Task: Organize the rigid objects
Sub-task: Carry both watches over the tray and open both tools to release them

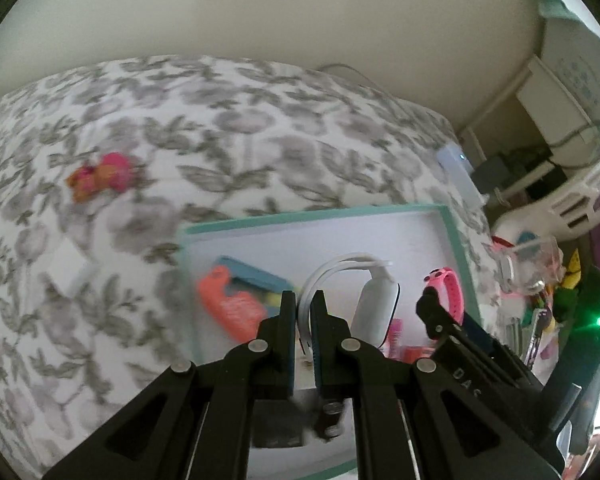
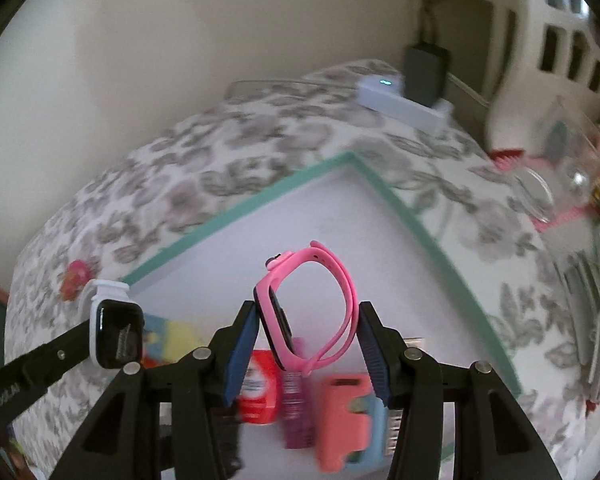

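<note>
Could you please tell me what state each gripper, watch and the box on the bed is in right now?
left gripper: shut on the white watch's strap.
white watch: held, hanging over the box.
right gripper: closed on the pink watch.
pink watch: held, strap looped shut, lifted above the box.
teal-edged box: open, small items lying inside.
pink toy: lying loose on the bedspread.

You hold a pink rubber watch and a white-strapped watch over the green-rimmed white tray.

Both watches hang over the tray (one per claw).
</note>
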